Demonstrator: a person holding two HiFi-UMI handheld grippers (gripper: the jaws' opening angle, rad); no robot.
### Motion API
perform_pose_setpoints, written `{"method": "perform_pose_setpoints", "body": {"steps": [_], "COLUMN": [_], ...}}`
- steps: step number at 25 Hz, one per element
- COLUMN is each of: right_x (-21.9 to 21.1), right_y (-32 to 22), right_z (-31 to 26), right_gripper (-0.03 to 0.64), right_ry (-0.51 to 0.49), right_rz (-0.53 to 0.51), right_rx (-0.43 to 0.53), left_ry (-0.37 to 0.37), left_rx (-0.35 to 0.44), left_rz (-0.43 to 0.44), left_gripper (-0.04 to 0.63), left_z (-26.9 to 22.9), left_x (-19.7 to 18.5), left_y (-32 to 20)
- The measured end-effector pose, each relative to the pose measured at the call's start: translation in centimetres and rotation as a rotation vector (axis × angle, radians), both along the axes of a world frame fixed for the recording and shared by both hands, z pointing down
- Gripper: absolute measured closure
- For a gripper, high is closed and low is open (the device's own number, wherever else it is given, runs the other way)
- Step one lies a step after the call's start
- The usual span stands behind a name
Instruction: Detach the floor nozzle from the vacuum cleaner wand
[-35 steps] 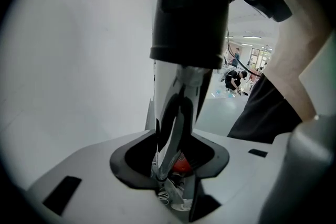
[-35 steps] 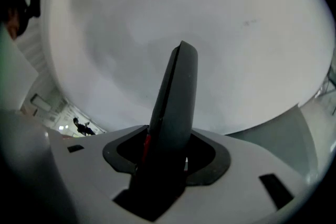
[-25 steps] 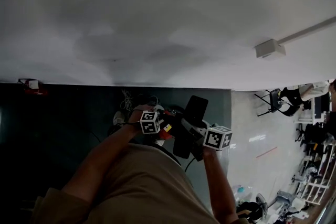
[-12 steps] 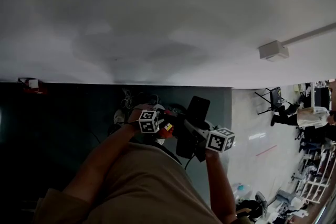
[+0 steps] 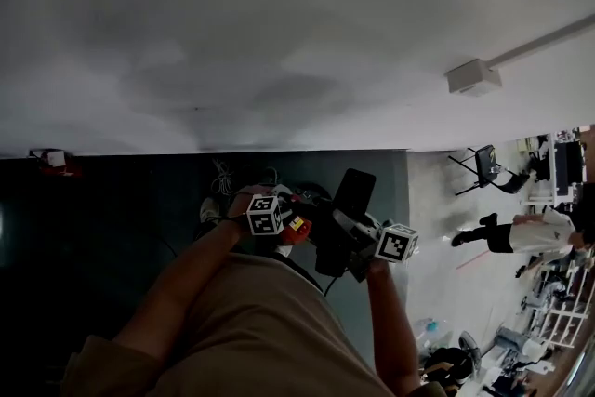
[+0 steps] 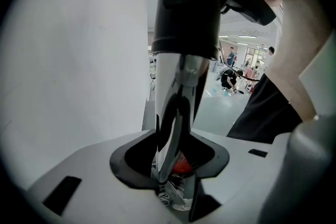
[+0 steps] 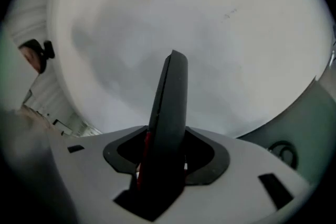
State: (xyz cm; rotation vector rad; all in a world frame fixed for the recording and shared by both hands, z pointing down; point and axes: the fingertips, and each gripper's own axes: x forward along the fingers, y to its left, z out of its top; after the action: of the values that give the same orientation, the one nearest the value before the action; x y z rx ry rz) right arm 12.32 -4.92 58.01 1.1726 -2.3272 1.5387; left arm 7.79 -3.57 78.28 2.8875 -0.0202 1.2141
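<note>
Left gripper (image 6: 173, 168): jaws closed on the pale, silvery wand (image 6: 170, 86), which runs straight up out of the jaw opening. A red part (image 6: 181, 162) shows low in the gap, just beside the tube. Further along, a black collar (image 6: 186, 2) sits over the wand's end. Whether that joint has parted I cannot tell from here.

Right gripper (image 7: 160, 165): jaws clamped on the floor nozzle (image 7: 169, 107), seen edge-on as a thin black slab rising from between them. A thin red strip runs along its left edge down near the jaws.

Out to the head view now. Both grippers are held up in front of the person's beige shirt (image 5: 251, 330), their marker cubes near each other. The black nozzle stands between them, tilted, and reaches up past both cubes. The vacuum parts are off the ground, carried between the two grippers. A bare forearm (image 5: 181, 279) leads up to the left one.

Behind it all is a big white wall (image 5: 279, 33), with a white box (image 5: 472, 77) on it at the right. Below that lies dark green floor (image 5: 112, 218), and a coiled cable (image 7: 283, 149) rests on it. Far right, on the lighter floor, a bystander (image 5: 521, 232) and a black chair (image 5: 483, 167).
</note>
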Motion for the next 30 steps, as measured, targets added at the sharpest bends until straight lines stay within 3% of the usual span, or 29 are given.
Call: {"method": "perform_pose_setpoints", "body": {"steps": [1,2,5,6,12,17,19,22,24,26,30], "right_x": [0.4,0.4,-1.1,-1.5,1.7,2.0,1.9,1.2,0.4,-0.3,-0.6], "right_y": [0.3,0.6,1.2,1.3,3.4,3.9,3.5,2.5,2.9,3.7,4.3], "right_z": [0.1,-0.1,-1.2,-1.3,0.3,0.9,0.7,0.1,1.0,2.1,2.3], "right_gripper": [0.405,0.406,0.405,0.404,0.403,0.4,0.397,0.401,0.39,0.364,0.366], "right_ry": [-0.018,0.027,0.324,0.336,-0.151,-0.343,-0.297,-0.04,0.068,0.088,0.015], "right_rz": [0.026,0.044,0.03,-0.002,-0.304,-0.195,-0.16,-0.137,-0.151,-0.187,-0.177], "right_rx": [0.011,0.024,0.053,0.059,0.117,0.146,0.132,0.103,0.062,0.012,-0.018], "left_ry": [-0.002,-0.006,-0.008,-0.006,0.016,-0.011,-0.042,-0.097,-0.112,-0.125,-0.117], "left_rx": [-0.002,-0.004,-0.008,-0.007,0.019,0.02,0.028,0.042,0.045,0.04,0.046], "left_rz": [0.003,0.011,0.033,0.034,0.139,0.173,0.158,0.142,0.156,0.172,0.186], "left_gripper": [0.439,0.439,0.439,0.439,0.439,0.439,0.439,0.44,0.439,0.439,0.439], "left_z": [0.1,0.2,0.1,0.0,-0.5,0.2,0.5,0.7,0.7,0.9,0.8], "left_x": [0.3,0.5,0.6,0.3,0.9,0.8,0.9,1.2,1.1,1.1,1.1], "left_y": [0.1,0.1,0.0,0.2,3.9,4.0,3.7,2.7,2.8,3.4,3.8]}}
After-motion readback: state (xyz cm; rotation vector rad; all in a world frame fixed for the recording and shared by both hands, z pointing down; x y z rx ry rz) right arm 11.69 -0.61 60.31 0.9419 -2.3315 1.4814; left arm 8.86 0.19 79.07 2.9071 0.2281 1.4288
